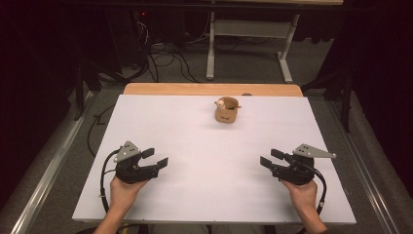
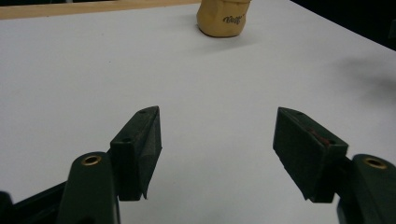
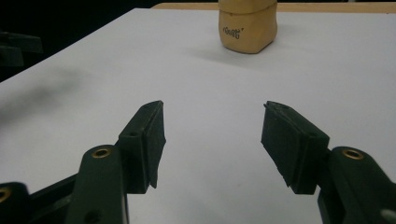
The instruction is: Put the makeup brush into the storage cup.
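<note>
The tan cup point(image 3: 247, 28) bears a small dark printed word on its side. It is too blurred to read for certain. Nothing else carries text.

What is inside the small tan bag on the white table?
In the high view, a small pale rounded object shows at the open top of the tan bag, by its left rim. Its identity is unclear. The bag's walls hide anything deeper.

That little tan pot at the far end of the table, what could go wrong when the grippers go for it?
The tan pot sits near the far edge of the white table; a clumsy push might slide it off. Something small rests in its mouth and could spill if it tips. Both the left hand-held gripper and the right hand-held gripper are open and far from it, so reaching together might make them collide.
</note>
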The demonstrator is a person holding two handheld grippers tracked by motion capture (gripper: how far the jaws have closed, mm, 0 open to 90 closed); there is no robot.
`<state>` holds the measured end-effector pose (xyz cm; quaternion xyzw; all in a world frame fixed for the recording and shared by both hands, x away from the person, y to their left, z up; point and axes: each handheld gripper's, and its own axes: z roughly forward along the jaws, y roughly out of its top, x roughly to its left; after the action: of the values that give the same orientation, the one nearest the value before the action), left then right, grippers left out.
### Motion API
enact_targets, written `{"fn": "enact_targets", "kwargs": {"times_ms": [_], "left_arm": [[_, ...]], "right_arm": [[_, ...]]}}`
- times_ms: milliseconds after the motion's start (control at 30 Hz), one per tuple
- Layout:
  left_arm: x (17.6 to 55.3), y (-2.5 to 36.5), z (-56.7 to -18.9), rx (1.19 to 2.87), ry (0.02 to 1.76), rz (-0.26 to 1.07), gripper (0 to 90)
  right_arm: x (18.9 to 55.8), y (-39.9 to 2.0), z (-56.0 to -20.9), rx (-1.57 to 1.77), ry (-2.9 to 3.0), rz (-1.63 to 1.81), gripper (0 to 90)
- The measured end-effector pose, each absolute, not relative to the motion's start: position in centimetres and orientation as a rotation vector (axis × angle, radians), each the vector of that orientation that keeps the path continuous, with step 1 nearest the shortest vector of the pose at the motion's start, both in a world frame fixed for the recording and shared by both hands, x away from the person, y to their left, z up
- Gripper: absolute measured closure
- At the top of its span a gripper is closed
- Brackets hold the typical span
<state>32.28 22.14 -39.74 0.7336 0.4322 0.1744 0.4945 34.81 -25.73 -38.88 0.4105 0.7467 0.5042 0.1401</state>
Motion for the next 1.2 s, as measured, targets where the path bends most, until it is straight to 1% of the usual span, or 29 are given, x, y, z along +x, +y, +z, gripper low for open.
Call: {"fn": "enact_targets", "kwargs": {"times_ms": [1200], "left_arm": [[32.3,22.1,-39.8,1.779,1.045,0.414,32.8]], "right_arm": [[34.7,-26.3,-40.2,1.2,2.12,1.384,41.1]]}}
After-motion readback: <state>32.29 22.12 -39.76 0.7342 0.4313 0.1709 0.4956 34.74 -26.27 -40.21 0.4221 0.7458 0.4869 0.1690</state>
